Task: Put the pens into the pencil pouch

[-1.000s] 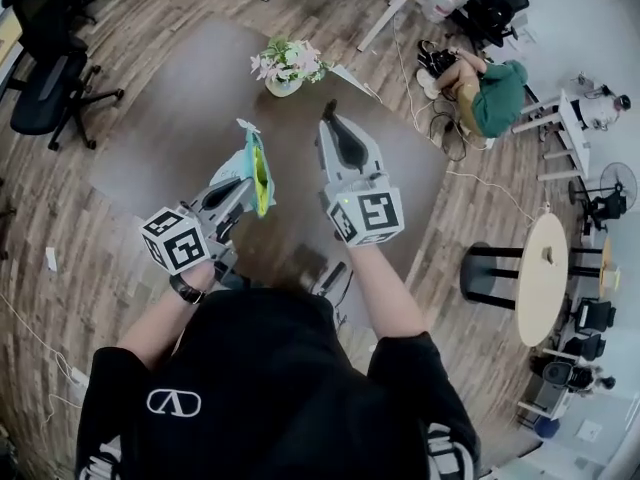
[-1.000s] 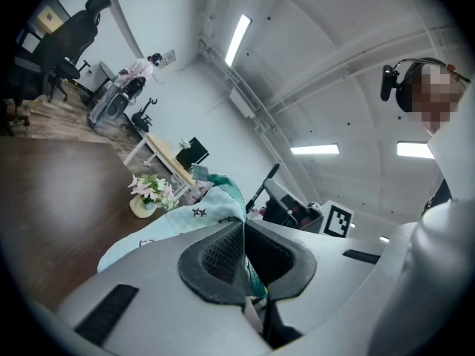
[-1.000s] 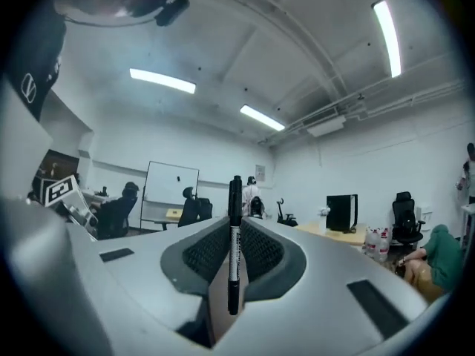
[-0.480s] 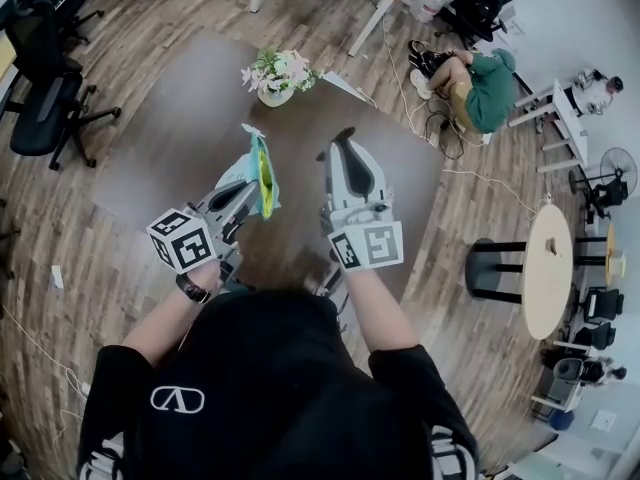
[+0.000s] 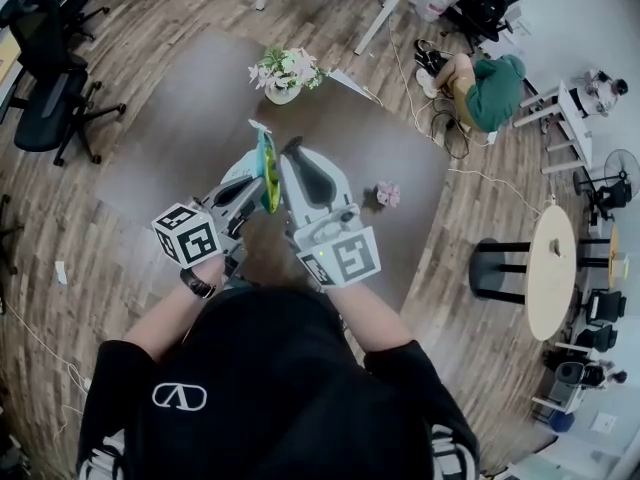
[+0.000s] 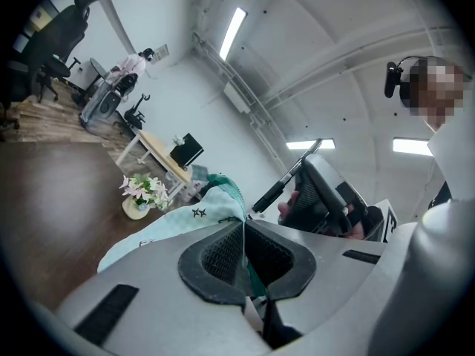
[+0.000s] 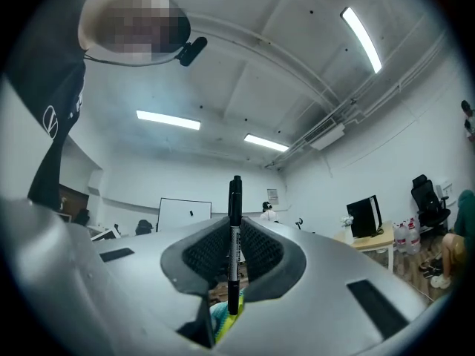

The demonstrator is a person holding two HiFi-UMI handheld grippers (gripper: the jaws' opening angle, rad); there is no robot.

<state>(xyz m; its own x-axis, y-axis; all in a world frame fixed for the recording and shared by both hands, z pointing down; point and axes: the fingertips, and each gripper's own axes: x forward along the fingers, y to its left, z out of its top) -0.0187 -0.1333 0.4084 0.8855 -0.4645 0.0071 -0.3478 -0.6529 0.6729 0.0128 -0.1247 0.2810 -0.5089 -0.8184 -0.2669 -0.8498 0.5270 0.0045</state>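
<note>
My left gripper (image 5: 258, 190) is shut on the edge of the pale teal pencil pouch (image 5: 264, 160), which hangs upright above the dark table (image 5: 180, 118), its yellow-green lining showing. In the left gripper view the pouch's cloth (image 6: 178, 228) is pinched between the pads of that left gripper (image 6: 243, 252). My right gripper (image 5: 293, 153) sits right beside the pouch's mouth, shut on a black pen (image 7: 235, 236) that stands upright between its pads. The left gripper view shows the pen (image 6: 286, 180) sticking out of the right gripper (image 6: 320, 191) just past the pouch top. Under the right gripper (image 7: 234, 254) a bit of the pouch (image 7: 223, 319) shows.
A pot of pink flowers (image 5: 284, 73) stands at the table's far edge. A small pink thing (image 5: 387, 194) lies on the table to the right. Office chairs (image 5: 50, 78) are at the left. A person in green (image 5: 490, 88) sits on the floor, and a round white table (image 5: 545, 278) stands right.
My right gripper has swung left and up with the pen, from the table's middle to the pouch's mouth, uncovering the small pink thing. The left gripper and pouch have stayed put.
</note>
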